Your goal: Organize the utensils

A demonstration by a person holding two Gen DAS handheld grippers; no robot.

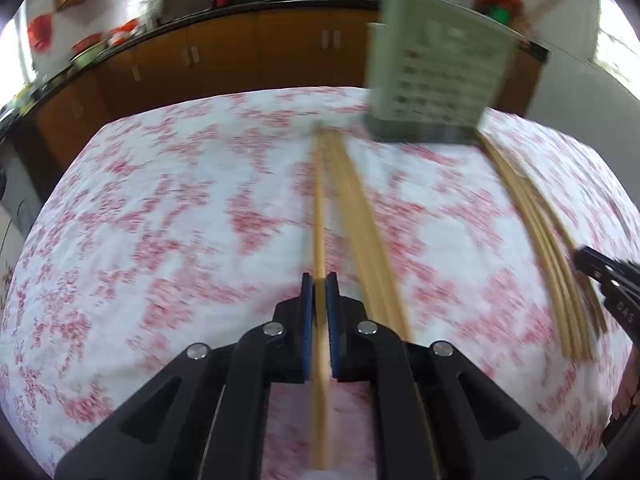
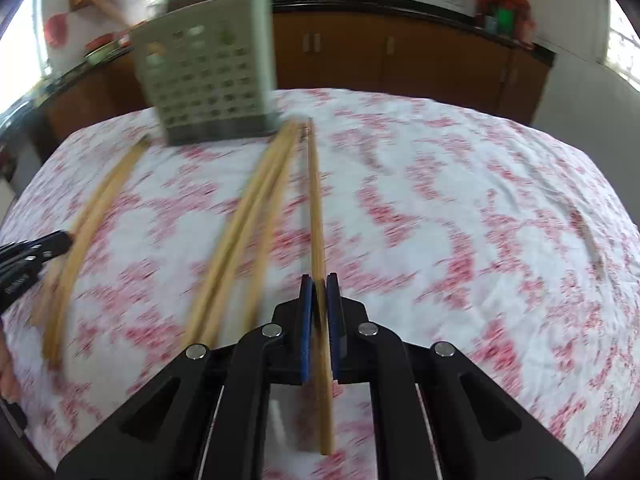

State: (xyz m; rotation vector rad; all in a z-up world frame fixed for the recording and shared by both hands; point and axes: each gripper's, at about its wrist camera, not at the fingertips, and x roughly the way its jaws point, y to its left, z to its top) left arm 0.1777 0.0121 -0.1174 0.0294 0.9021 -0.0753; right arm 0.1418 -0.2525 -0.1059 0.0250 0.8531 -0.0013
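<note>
My left gripper (image 1: 319, 280) is shut on a wooden chopstick (image 1: 319, 216) that points toward the far edge of the table. My right gripper (image 2: 319, 280) is shut on another wooden chopstick (image 2: 316, 208). A grey-green perforated utensil holder (image 1: 436, 68) stands at the far side of the table, also in the right wrist view (image 2: 208, 68). Several loose chopsticks (image 1: 360, 216) lie beside the left gripper, and another bunch (image 1: 540, 252) lies further right. In the right wrist view these bunches lie at the middle (image 2: 248, 224) and at the left (image 2: 88, 224). Both views are motion blurred.
The table carries a white cloth with red flowers (image 1: 160, 220). The right gripper's tip (image 1: 600, 272) shows at the right edge of the left view; the left gripper's tip (image 2: 36, 252) shows at the left edge of the right view. Wooden cabinets (image 1: 256, 48) and a dark counter stand behind.
</note>
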